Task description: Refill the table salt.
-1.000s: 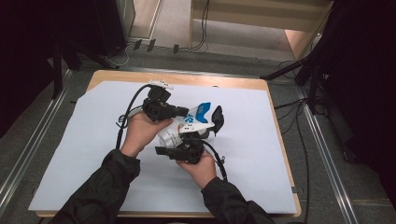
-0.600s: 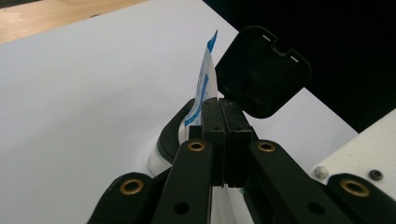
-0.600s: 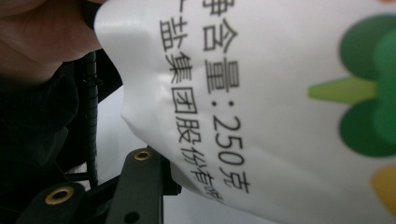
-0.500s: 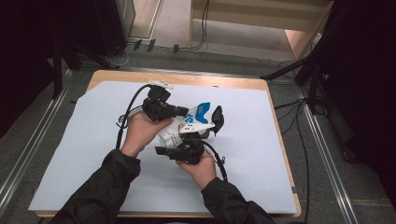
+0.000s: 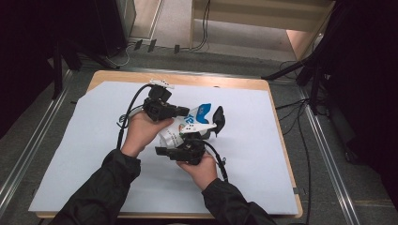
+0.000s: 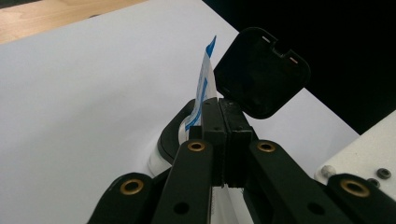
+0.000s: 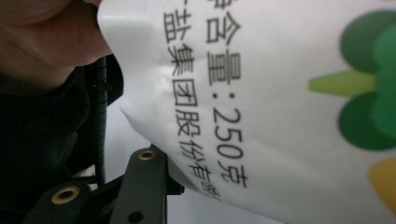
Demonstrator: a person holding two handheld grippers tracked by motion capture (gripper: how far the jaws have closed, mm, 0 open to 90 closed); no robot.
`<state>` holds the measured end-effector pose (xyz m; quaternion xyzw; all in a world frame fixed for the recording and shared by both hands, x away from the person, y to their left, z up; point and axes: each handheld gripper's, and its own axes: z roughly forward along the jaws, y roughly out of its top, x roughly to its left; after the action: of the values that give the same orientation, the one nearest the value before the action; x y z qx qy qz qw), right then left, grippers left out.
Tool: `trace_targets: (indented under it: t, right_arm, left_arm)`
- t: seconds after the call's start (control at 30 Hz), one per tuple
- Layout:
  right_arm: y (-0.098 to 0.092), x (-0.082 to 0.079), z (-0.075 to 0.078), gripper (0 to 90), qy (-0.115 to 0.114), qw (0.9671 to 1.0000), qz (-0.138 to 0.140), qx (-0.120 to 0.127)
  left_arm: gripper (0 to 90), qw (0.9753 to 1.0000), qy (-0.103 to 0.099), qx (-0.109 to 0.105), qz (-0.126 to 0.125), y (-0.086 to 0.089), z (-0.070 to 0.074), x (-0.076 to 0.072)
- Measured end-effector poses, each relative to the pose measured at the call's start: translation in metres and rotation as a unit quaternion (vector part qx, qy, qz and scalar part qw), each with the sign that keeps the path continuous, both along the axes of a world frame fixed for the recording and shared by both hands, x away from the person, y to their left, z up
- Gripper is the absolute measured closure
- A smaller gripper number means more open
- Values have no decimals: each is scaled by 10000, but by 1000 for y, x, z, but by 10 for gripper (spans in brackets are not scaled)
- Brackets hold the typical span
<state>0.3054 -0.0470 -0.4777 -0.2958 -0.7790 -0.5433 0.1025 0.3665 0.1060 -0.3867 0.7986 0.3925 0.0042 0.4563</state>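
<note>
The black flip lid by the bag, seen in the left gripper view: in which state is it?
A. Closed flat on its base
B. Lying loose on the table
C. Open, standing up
C: the black lid stands raised behind the shut left gripper, which pinches the bag.

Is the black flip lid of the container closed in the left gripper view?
No, the black lid stands swung open, above the left tool whose jaws are shut on the bag.

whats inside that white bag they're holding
Cannot tell: the white bag is opaque. Its printing reads 250克 in the right gripper view, blue and green marks outside. The left gripper is shut on its top edge beside a black flip lid; the contents stay covered.
</note>
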Motion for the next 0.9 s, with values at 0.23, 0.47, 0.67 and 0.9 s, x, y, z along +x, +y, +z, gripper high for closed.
trace_targets:
  t: [0.23, 0.47, 0.67, 0.9]
  right_arm:
    - [0, -1, 0, 644, 8, 10000, -5, -3]
    - [-1, -1, 1, 644, 5, 10000, -2, -14]
    - [-1, -1, 1, 644, -15, 10000, -14, -31]
    - [-1, -2, 2, 646, -6, 10000, -9, -32]
  left_arm:
    - [900, 10000, 2, 26, -32, 0, 0, 1]
    - [900, 10000, 12, 2, -44, -1, 1, 1]
    - [900, 10000, 21, -5, -39, -1, 1, 1]
    - [900, 10000, 25, 4, -42, -1, 1, 1]
